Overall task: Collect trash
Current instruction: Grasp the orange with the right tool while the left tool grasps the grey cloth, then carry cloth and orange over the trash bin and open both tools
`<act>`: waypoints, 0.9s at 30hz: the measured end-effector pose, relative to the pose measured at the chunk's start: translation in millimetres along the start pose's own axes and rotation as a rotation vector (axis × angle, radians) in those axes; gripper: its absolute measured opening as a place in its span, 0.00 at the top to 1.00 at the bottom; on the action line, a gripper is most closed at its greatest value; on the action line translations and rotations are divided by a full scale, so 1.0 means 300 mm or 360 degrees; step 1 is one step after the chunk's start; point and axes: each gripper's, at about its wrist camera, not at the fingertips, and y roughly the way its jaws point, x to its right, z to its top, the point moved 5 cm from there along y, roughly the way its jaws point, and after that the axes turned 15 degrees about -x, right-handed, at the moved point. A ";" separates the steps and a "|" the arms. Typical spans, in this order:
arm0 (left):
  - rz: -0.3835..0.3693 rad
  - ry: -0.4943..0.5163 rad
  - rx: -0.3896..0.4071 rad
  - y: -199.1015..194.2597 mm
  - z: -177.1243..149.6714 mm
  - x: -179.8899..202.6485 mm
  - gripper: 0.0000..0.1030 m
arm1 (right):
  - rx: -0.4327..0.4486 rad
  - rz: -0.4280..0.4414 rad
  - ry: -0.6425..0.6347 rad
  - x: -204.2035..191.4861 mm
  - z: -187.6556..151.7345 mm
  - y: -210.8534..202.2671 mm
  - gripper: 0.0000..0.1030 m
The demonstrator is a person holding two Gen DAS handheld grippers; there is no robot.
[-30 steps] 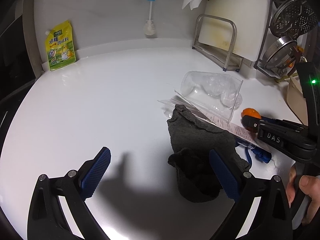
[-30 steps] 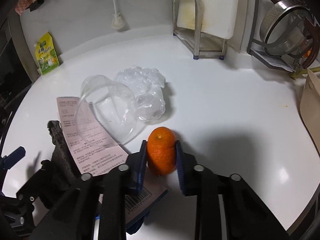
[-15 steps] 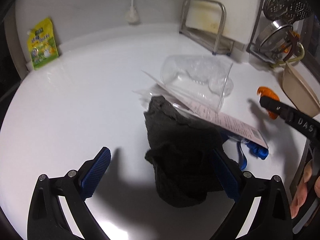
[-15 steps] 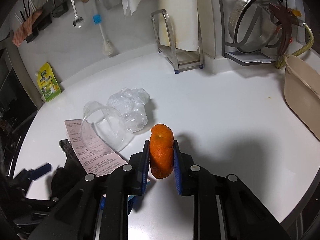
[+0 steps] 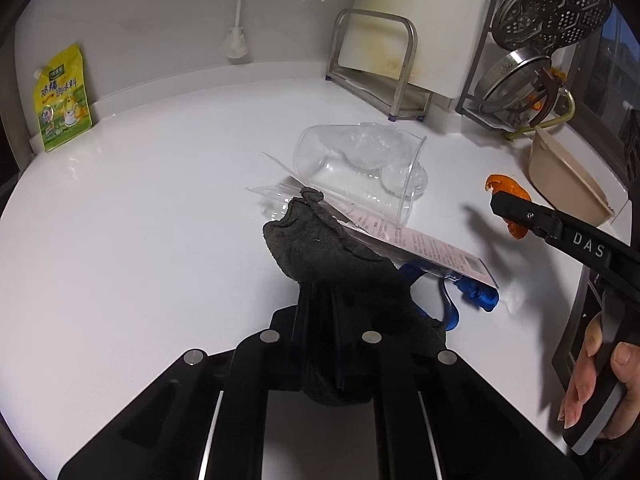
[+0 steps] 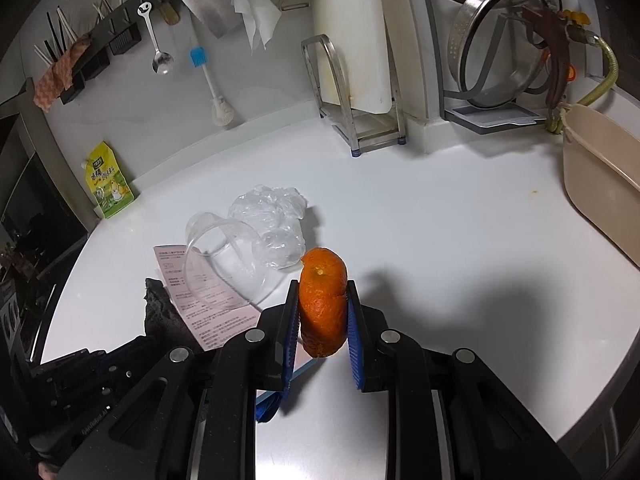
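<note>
My left gripper [image 5: 320, 300] is shut on a dark grey rag [image 5: 320, 248] lying on the white counter [image 5: 140, 220]. A clear plastic cup [image 5: 356, 168] lies on its side on a pink receipt [image 5: 424, 248], with a crumpled clear plastic bag [image 6: 276, 216] behind it. A blue strap [image 5: 472, 292] lies under the receipt. My right gripper [image 6: 323, 320] is shut on an orange peel [image 6: 323, 300] and holds it above the counter; it also shows at the right of the left wrist view [image 5: 506, 204].
A beige bin [image 6: 600, 172] stands at the counter's right edge. A cutting board in a metal rack [image 6: 356, 92], a rack of steel bowls [image 6: 500, 48] and a yellow-green pouch [image 6: 108, 184] stand along the back wall.
My left gripper moved forward and closed on the grey rag. My right gripper lifted the orange peel higher off the counter.
</note>
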 end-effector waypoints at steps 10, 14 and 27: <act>0.0043 0.0052 0.0166 -0.147 -0.023 -0.007 0.91 | 0.0034 -0.0034 0.0021 -0.009 -0.053 -0.044 0.80; 0.0100 0.0079 0.0249 -0.219 -0.030 -0.016 0.91 | 0.0064 -0.0079 0.0011 -0.025 -0.090 -0.083 0.80; 0.0162 0.0170 0.0372 -0.374 -0.176 -0.006 0.91 | 0.0154 -0.0188 -0.0005 -0.153 -0.383 -0.271 0.80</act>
